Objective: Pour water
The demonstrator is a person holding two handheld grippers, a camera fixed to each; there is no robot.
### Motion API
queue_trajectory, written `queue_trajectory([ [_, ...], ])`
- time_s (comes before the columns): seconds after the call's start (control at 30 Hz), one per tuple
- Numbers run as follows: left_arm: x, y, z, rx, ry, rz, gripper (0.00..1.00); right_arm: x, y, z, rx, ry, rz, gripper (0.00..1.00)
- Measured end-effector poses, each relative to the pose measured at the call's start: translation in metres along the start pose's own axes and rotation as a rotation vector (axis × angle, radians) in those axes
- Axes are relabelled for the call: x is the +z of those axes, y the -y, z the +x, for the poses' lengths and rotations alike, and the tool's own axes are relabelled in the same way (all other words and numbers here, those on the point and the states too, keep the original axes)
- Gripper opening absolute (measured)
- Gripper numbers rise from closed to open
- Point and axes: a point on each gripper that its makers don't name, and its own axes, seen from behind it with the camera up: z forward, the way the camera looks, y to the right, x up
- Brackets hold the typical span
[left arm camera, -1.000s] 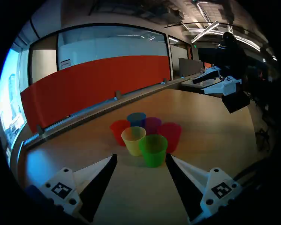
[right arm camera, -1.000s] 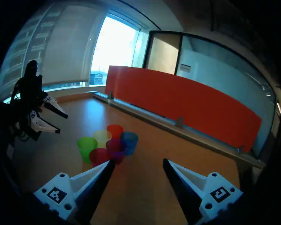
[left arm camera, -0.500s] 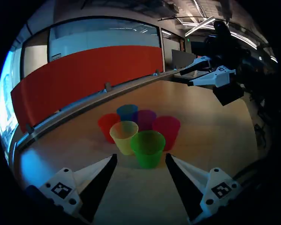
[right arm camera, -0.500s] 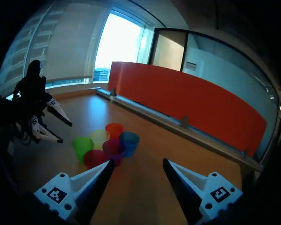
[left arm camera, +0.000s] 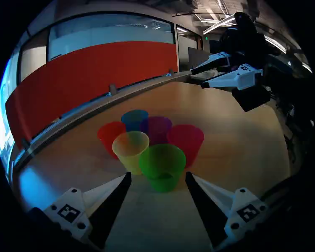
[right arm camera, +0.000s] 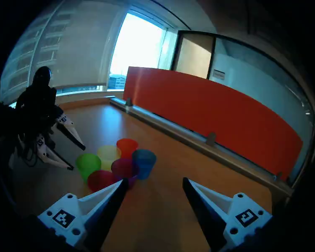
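Several coloured plastic cups stand bunched together on the wooden table (left arm camera: 233, 134). In the left gripper view a green cup (left arm camera: 162, 167) is nearest, with a yellow cup (left arm camera: 130, 151), a crimson cup (left arm camera: 186, 143), a purple cup (left arm camera: 156, 128), a blue cup (left arm camera: 134, 119) and a red cup (left arm camera: 109, 136) behind it. My left gripper (left arm camera: 157, 189) is open, its tips just short of the green cup. The right gripper (left arm camera: 197, 79) hovers open at the upper right. In the right gripper view my right gripper (right arm camera: 154, 189) is open, short of the crimson cup (right arm camera: 99, 180) and purple cup (right arm camera: 124, 169). The left gripper (right arm camera: 77, 158) is beside the green cup (right arm camera: 88, 164).
A long orange partition (left arm camera: 86, 75) with a metal rail (left arm camera: 94, 110) runs along the table's far edge. Glass walls rise behind it, and a bright window (right arm camera: 136, 59) lies beyond. A dark figure (right arm camera: 38, 109) holds the left gripper.
My left gripper has moved in towards the cups, so the green cup is larger and nearer its tips. The right gripper has drifted slightly closer to the cluster. Both stay open.
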Motion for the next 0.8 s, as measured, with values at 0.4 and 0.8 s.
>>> queue_trajectory([
  [0.4,0.018,-0.002,-0.004,0.016,0.030,-0.018,0.96,0.014,-0.004,-0.001,-0.006,0.007,0.014,1.00],
  [0.8,0.031,-0.005,0.002,0.015,0.032,-0.035,0.96,0.026,-0.005,-0.004,-0.018,0.014,0.030,1.00],
])
